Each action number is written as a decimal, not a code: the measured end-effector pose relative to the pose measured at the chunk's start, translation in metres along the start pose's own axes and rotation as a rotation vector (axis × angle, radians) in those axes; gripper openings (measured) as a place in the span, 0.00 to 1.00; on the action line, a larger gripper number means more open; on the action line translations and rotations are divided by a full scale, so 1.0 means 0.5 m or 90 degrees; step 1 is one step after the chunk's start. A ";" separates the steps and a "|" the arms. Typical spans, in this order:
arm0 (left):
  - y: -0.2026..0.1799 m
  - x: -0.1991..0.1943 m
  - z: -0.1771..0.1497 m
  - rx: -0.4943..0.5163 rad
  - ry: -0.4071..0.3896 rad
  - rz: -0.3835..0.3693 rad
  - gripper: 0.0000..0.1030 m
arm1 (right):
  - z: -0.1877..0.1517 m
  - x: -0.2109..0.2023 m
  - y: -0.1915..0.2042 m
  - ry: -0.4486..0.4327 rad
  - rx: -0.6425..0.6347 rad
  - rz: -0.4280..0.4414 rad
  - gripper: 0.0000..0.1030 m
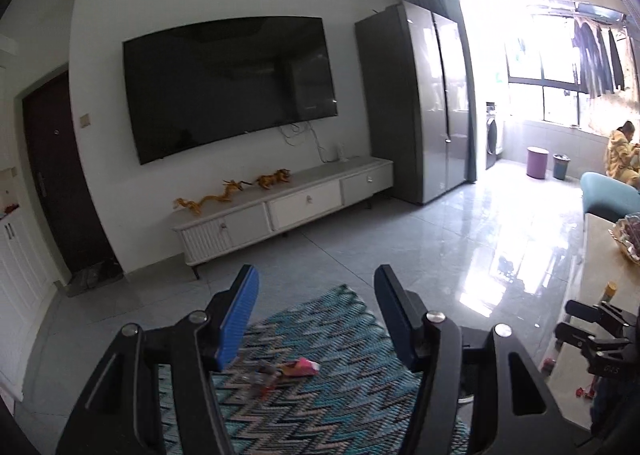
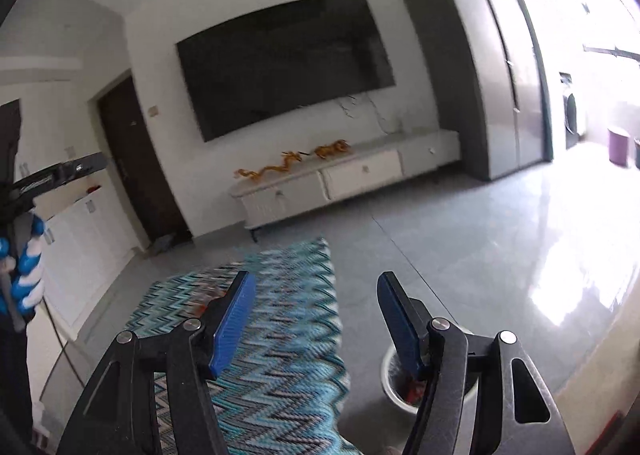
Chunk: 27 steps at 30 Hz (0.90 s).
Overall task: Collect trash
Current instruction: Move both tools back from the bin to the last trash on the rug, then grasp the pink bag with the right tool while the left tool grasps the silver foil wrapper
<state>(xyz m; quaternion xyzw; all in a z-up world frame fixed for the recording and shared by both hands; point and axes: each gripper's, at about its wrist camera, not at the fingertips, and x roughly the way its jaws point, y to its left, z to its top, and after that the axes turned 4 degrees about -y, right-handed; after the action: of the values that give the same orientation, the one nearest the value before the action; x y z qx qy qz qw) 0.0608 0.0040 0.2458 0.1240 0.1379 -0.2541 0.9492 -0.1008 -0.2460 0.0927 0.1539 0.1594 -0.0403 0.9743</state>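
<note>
Both tongs apart, empty | pink crumpled wrapper on zigzag woven rug | descend straight, straddle wrapper, close firmly

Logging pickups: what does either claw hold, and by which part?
Nothing. The left claw and right claw both stand open and empty; the pink wrapper lies on the rug.

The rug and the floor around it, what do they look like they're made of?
Rug: looks like woven fabric, matte, with a ridged zigzag weave in teal, black and white. Floor: probably glazed tile, glossy; it mirrors the window glare and shows thin grout lines.
</note>
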 end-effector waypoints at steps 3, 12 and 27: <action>0.058 -0.005 0.029 -0.014 -0.010 0.041 0.57 | 0.042 0.010 0.046 -0.012 -0.027 0.030 0.60; 0.165 0.102 -0.058 -0.036 0.033 0.050 0.57 | 0.084 0.113 0.130 0.002 -0.074 0.117 0.60; 0.224 0.454 -0.476 -0.045 0.268 -0.072 0.57 | -0.125 0.580 0.186 0.236 -0.151 0.168 0.60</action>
<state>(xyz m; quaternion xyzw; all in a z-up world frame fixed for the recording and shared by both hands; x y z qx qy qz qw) 0.2604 0.0689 -0.0311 0.1327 0.3488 -0.2703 0.8875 0.1667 -0.1466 -0.0307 0.0626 0.3175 0.1351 0.9365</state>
